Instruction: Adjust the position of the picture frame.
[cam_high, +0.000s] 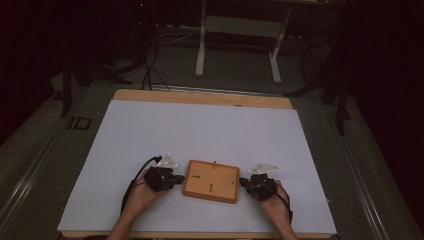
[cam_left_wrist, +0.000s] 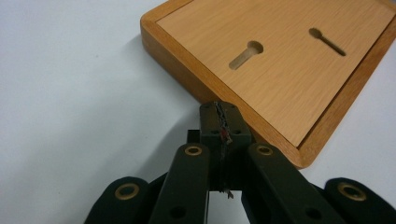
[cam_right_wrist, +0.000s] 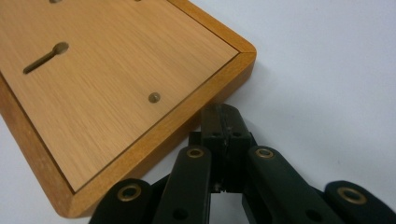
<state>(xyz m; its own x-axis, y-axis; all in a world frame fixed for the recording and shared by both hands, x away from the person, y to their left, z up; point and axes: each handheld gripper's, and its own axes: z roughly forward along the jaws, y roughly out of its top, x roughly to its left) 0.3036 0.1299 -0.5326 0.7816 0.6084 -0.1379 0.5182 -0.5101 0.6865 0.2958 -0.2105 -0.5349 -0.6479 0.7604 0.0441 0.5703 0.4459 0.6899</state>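
Black jaws of our left gripper (cam_left_wrist: 219, 122) sit pressed together, holding nothing, tips just at the wooden board's (cam_left_wrist: 280, 70) left edge. Our right gripper (cam_right_wrist: 223, 122) is the same: jaws closed, empty, tips against the board's right edge. Board lies flat on the white table cover (cam_high: 210, 125), near the front, between both grippers, keyhole slots facing up. Risk as we judge it: closed tips pushing from both sides could skate off the rounded frame, or uneven pressure could spin the board on the smooth sheet.
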